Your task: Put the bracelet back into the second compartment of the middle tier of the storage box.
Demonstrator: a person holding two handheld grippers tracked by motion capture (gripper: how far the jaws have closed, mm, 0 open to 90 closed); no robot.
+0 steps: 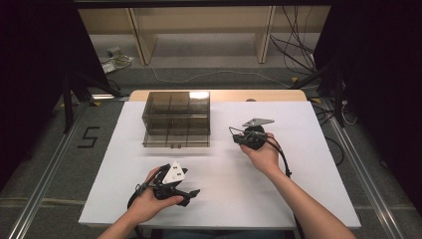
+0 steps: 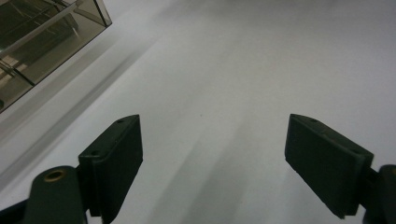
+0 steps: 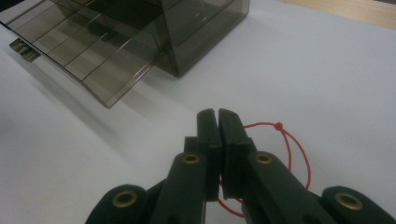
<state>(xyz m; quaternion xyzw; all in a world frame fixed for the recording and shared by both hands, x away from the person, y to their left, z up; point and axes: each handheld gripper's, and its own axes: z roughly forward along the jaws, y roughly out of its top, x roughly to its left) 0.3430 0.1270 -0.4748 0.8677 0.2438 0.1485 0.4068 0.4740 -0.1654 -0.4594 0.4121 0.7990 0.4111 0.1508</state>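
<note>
High view: two hand-held grippers over a white table, a smoky plastic drawer box behind them.

Left gripper sits low at the near left of the table, held in the person's left hand; in the left gripper view its jaws stand spread wide with bare table between them and a corner of the drawer box at upper left. Drawer box stands at the far middle-left, one drawer pulled partway out toward the person. Right gripper hangs just right of the box, apart from it, in the right hand. In the right gripper view its jaws are pressed together on a thin red string, which loops out to the right, with a small knot at the top of the loop. The open drawer lies ahead, at upper left.
</note>
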